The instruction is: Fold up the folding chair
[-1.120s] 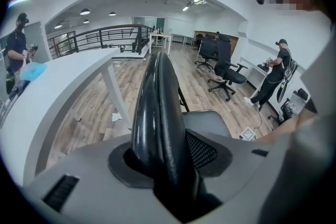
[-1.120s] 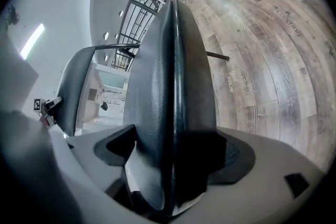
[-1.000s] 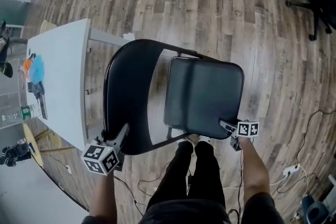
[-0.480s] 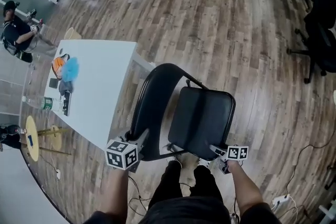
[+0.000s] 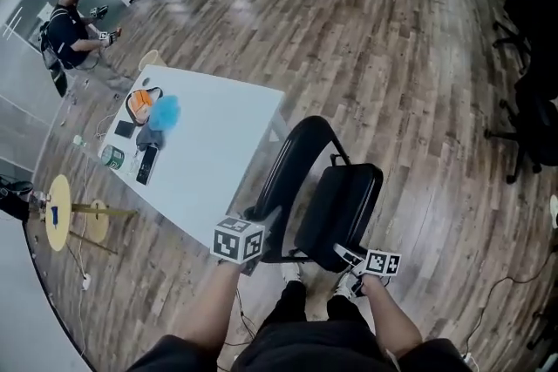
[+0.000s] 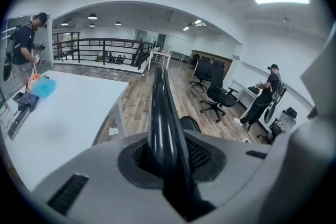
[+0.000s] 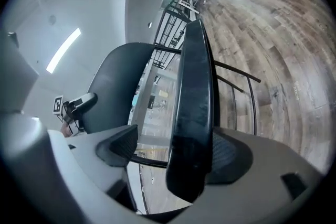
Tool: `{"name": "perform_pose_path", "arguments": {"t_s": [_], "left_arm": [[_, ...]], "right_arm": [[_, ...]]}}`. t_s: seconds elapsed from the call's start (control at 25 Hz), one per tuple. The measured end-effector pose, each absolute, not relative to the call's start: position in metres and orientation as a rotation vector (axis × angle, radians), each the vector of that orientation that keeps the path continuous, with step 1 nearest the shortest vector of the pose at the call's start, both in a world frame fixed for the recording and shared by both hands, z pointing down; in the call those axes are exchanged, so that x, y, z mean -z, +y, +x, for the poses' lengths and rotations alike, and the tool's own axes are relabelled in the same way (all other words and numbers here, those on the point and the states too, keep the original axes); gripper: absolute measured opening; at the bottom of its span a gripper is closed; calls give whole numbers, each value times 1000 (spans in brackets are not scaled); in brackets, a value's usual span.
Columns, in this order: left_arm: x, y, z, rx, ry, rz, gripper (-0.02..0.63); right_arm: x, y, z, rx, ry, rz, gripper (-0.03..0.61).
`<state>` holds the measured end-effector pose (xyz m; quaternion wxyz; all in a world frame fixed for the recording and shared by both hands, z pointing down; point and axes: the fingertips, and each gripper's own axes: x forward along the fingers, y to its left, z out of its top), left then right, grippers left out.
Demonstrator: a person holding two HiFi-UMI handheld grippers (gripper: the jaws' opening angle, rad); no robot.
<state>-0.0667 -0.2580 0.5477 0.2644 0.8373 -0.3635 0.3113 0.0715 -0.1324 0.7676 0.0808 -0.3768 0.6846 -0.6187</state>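
The black folding chair [image 5: 318,187] stands partly folded beside the white table, its seat [image 5: 342,206] tipped up steeply toward the backrest [image 5: 292,165]. My left gripper [image 5: 266,224] sits on the near rim of the backrest. In the left gripper view its jaws are closing, and the rim [image 6: 164,113] fills the gap between the pads of the left gripper [image 6: 168,161]. My right gripper [image 5: 347,253] is at the seat's near edge. The seat edge [image 7: 194,113] lies between the right gripper's [image 7: 176,157] jaws against one pad, with a gap to the other.
A white table [image 5: 214,174] touches the chair's left side and carries an orange and blue bundle [image 5: 153,111] and a bottle [image 5: 112,157]. A person [image 5: 70,35] stands far left. Black office chairs [image 5: 532,118] stand at the right. A yellow round stand [image 5: 57,213] is at the left.
Both grippers have risen. The seat has swung up from nearly flat toward the backrest, so the chair looks much narrower. The left jaws have narrowed on the backrest rim.
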Motion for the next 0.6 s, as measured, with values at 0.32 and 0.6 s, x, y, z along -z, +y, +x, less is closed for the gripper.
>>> {"name": "perform_pose_path", "arguments": {"t_s": [0.32,0.6], "left_arm": [[-524,-282,-122,-810,-973,2276,80],[-519,-294,-151,-794,-956,2257,80]], "right_arm": [[-715,-186,-50,1816,2248,-951,411],[-695,-231,-131,1823,2271,-894,410]]}}
